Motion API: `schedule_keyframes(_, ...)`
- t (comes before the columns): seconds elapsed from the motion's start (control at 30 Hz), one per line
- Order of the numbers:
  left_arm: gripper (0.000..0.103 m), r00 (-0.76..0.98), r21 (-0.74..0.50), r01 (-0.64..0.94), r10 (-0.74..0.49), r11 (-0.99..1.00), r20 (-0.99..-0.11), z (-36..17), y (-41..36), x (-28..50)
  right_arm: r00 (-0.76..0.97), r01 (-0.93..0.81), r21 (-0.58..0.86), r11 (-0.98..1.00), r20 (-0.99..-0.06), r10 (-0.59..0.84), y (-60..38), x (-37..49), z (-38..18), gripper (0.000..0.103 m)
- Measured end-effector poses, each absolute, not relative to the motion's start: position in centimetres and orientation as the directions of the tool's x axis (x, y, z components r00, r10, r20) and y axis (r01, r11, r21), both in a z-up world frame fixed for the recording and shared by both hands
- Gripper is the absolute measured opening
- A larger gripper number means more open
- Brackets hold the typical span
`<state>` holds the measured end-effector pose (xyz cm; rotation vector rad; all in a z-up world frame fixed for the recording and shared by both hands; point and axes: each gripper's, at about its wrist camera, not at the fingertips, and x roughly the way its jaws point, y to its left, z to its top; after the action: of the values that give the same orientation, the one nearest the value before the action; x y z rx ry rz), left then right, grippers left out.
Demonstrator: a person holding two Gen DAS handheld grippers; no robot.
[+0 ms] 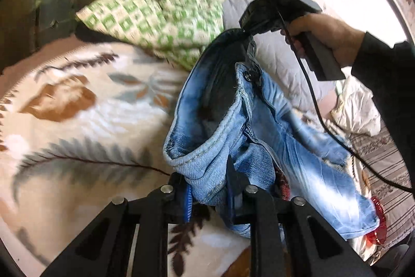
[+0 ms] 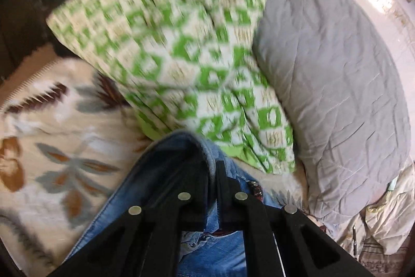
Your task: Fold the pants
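Light blue jeans (image 1: 272,136) hang in the air above the bed, waistband open and held at two points. My left gripper (image 1: 210,186) is shut on a bunched part of the waistband at the bottom of the left wrist view. My right gripper (image 1: 249,35) is shut on the far side of the waistband, held by a hand at upper right. In the right wrist view the right gripper (image 2: 212,173) pinches the denim waistband (image 2: 166,168), which drapes down under it. The legs trail down to the right.
A cream blanket with leaf prints (image 1: 77,121) covers the bed. A green-and-white patterned pillow (image 2: 176,43) and a grey pillow (image 2: 337,95) lie at the head. A black cable (image 1: 319,116) hangs from the right gripper. Crumpled cream cloth (image 1: 358,105) lies at right.
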<state>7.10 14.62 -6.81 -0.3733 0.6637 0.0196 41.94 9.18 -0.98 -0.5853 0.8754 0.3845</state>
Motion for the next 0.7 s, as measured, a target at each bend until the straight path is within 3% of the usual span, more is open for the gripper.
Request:
schedule_keyframes(0.2,0.021,0.833,-0.299,-0.215,0.015,0.930,-0.553,-3.7,19.8,3.6,0.599,-0.588,-0.251,0.769,-0.774,0.205,14.6,38.0,3.2,0.005)
schedule_keyframes(0.47,0.024,0.764,-0.205,-0.265,0.076,0.942,-0.641,-5.4,22.6,3.7,0.601,-0.571,-0.275,0.773,-0.782,0.165,20.5,37.2,-0.1,0.005)
schedule_keyframes(0.5,0.036,0.745,-0.184,-0.276,0.089,0.943,-0.661,-5.7,22.6,4.0,0.597,-0.568,-0.272,0.777,-0.786,0.162,20.4,37.4,-0.5,0.006)
schedule_keyframes(0.53,0.073,0.720,-0.158,-0.311,0.124,0.937,-0.682,-6.0,22.6,4.1,0.585,-0.561,-0.265,0.784,-0.797,0.149,20.4,37.7,-0.9,0.008)
schedule_keyframes(0.57,0.093,0.694,-0.124,-0.373,0.188,0.920,-0.695,-6.2,22.9,4.2,0.561,-0.547,-0.252,0.798,-0.818,0.126,20.2,38.3,-1.5,0.020)
schedule_keyframes(0.6,0.103,0.688,-0.110,-0.433,0.250,0.894,-0.681,-6.1,23.2,3.7,0.553,-0.536,-0.239,0.810,-0.824,0.123,19.6,38.4,-1.6,0.065)
schedule_keyframes(0.63,0.103,0.705,-0.125,-0.456,0.271,0.881,-0.656,-5.7,23.6,3.1,0.554,-0.532,-0.213,0.819,-0.819,0.147,19.1,38.4,-1.5,0.087)
schedule_keyframes(0.67,0.103,0.708,-0.137,-0.460,0.270,0.877,-0.652,-5.4,23.8,2.6,0.575,-0.528,-0.193,0.827,-0.798,0.181,18.3,38.2,-1.1,0.101)
schedule_keyframes(0.7,0.103,0.708,-0.143,-0.462,0.266,0.875,-0.655,-5.2,24.0,2.4,0.588,-0.515,-0.191,0.836,-0.788,0.182,17.8,38.1,-0.8,0.101)
